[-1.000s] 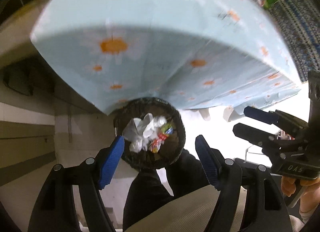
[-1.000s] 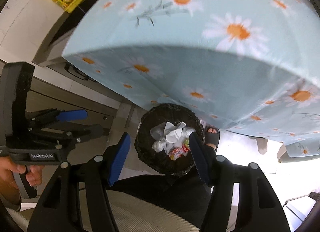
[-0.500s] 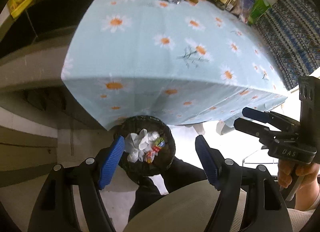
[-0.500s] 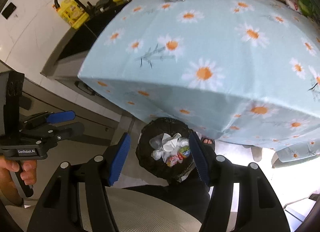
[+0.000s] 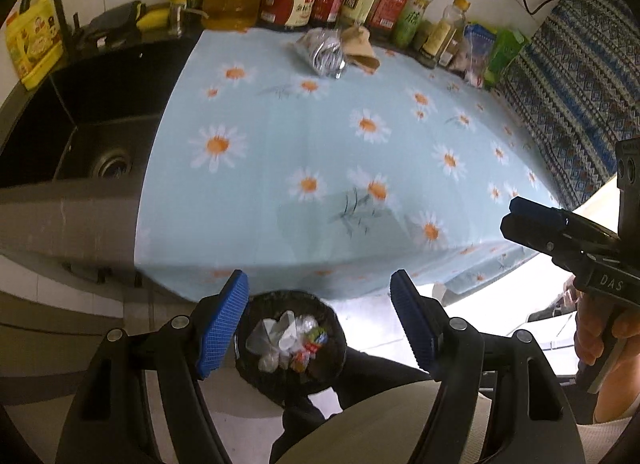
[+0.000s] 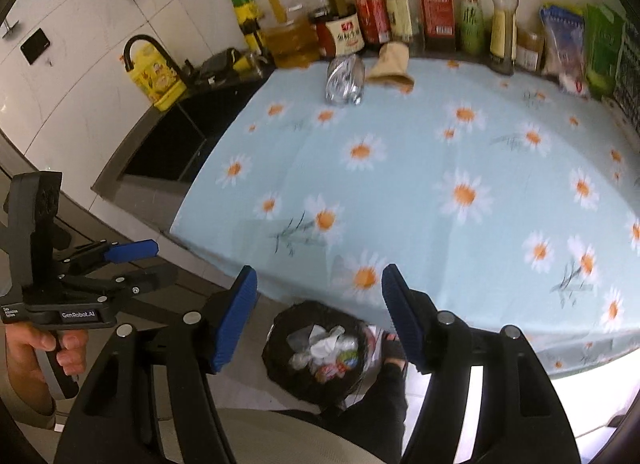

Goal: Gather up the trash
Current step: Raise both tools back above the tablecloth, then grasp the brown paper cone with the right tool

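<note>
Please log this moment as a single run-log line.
left gripper: open, empty | right gripper: open, empty | foil wrapper, paper scrap: on table | bin: holds trash

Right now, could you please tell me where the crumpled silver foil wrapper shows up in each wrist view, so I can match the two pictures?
Left wrist view: the silver foil wrapper lies top centre, at the far end of the daisy tablecloth.
Right wrist view: the wrapper is upper centre, slightly left.
Shared landmark: the brown paper cup lying immediately to its right, in front of the bottles.

Foil wrapper [image 6: 343, 80] beside brown paper [image 6: 391, 64]
</note>
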`<state>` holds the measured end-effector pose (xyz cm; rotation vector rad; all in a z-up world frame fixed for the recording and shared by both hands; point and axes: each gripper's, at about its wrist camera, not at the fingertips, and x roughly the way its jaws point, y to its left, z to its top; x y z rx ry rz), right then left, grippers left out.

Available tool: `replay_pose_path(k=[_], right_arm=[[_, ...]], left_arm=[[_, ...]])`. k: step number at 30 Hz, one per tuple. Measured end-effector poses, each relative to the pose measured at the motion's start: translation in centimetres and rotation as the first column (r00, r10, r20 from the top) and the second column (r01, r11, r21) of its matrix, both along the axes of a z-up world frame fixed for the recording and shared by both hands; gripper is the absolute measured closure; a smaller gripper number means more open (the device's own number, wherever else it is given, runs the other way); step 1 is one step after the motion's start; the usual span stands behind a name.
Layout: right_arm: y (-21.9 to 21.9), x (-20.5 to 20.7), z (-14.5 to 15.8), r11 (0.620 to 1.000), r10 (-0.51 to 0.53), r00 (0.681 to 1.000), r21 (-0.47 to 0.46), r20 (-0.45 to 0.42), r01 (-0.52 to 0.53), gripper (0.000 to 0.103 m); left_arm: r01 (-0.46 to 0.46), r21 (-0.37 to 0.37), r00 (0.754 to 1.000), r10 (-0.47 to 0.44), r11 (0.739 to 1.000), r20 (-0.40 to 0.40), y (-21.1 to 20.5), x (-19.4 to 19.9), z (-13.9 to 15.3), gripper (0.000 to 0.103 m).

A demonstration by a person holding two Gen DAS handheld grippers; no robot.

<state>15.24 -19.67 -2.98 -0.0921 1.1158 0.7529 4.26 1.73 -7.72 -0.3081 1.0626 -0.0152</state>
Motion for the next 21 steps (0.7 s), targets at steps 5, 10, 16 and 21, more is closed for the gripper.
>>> replay_pose_path(k=[5,10,16,21], right_arm=[[-0.1,4.0,-0.1,1.000,-0.002,1.000,0.002,0.005,0.002,0.038],[0.1,8.4,-0.1,1.000,0.009,1.000,0.005,0.012,-0.009,0.038],[1.2,14.3,0.7,0.999,0.034,0.999,0.032,0.036,-0.035,0.038],[2.9,18.8,0.3,0.998,0.051,0.998,0.044,0.027,-0.052,0.036]], left_arm=[[-0.013,0.003,1.000,0.013,1.000,0.019,-0.2,2.9,0.8,0.032],[-0.021,0.020,1.000,0.020,1.000,0.019,-0.7,6.5,1.3,0.032],[-0.063,0.024,0.997,0.062,0.998,0.052,-0.5,10.5,3.2,0.032],[-0.090,0.048,0.994,0.087,0.995,0.061,-0.1,13.8,4.2,0.032]])
